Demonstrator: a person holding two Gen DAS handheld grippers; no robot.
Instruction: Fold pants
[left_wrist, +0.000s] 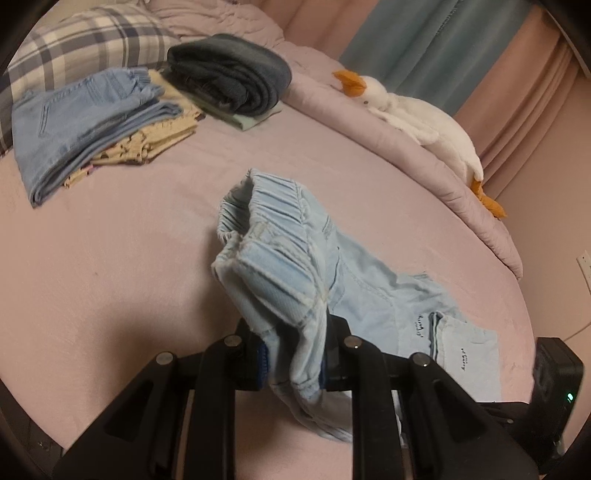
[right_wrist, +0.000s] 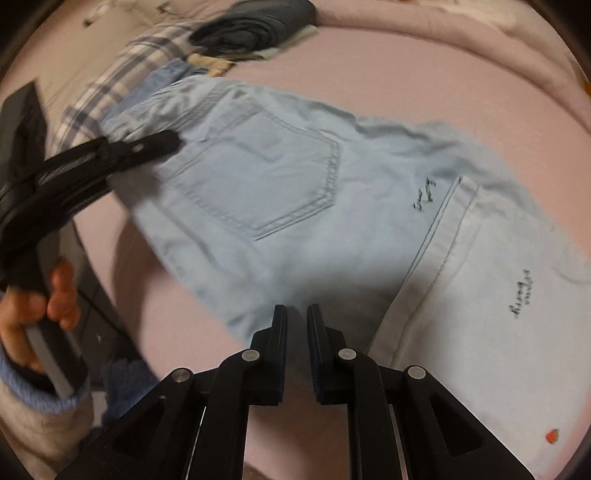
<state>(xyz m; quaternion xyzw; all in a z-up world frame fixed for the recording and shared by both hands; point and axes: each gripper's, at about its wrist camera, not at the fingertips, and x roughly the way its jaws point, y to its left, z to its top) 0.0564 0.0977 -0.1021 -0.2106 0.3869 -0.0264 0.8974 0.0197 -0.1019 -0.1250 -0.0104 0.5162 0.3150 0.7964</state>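
On the pink bed (left_wrist: 129, 258), your left gripper (left_wrist: 293, 354) pinches the pants (right_wrist: 258, 184) at the elastic, ruched waistband, lifting it off the sheet. Your right gripper (right_wrist: 296, 354) hovers nearly closed and empty near the lower edge. Hems already lie doubled over the legs; the waist fold looks left to do. Pale, soft denim, stitched back pocket.

Dim warm indoor light, soft shadows, fisheye-curved edges, right view motion-blurred.

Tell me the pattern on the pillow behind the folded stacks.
The pillow is plaid, grey-blue and white checks; clearest in the left wrist view.
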